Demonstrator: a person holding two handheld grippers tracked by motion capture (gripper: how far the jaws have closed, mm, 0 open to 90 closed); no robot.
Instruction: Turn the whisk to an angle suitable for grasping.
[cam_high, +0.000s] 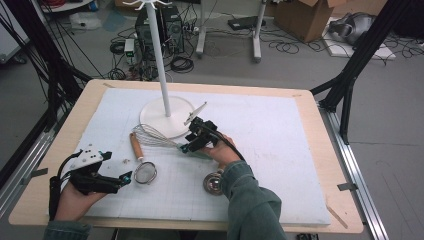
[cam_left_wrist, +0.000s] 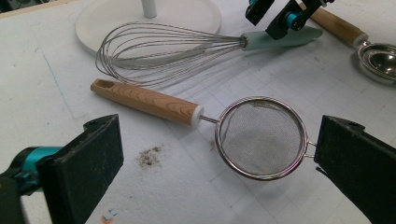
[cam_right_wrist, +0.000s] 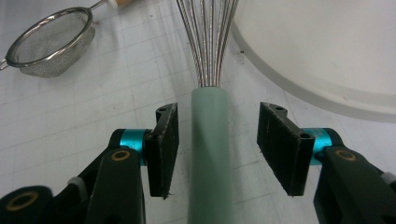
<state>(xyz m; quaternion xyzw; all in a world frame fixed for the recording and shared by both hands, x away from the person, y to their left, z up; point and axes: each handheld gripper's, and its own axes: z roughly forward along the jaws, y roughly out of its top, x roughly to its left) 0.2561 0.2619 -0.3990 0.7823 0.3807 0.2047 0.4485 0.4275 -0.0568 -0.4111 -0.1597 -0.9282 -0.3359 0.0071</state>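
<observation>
Right gripper (cam_right_wrist: 217, 149) straddles the whisk (cam_right_wrist: 210, 154) handle mid-board, jaws half-wide, not touching; next squeeze, lift. Left gripper (cam_left_wrist: 219, 172) wide, idle.

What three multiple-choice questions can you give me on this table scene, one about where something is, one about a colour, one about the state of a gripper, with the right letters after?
1. Where does the whisk's wire head lie?
A. against the white stand base
B. inside the strainer
C. off the table's edge

2. What colour is the whisk handle?
A. red
B. pale green
C. black

3. How does the right gripper stand to the whisk handle?
A. pads clamped tight on it
B. far off, above the strainer
C. jaws astride it, with gaps on both sides

Answers:
1 A: the left gripper view shows the wires reaching over the rim of the round base.
2 B: the right gripper view shows a pale green handle below the wires.
3 C: the handle runs between the pads, with mat visible on each side.
</observation>
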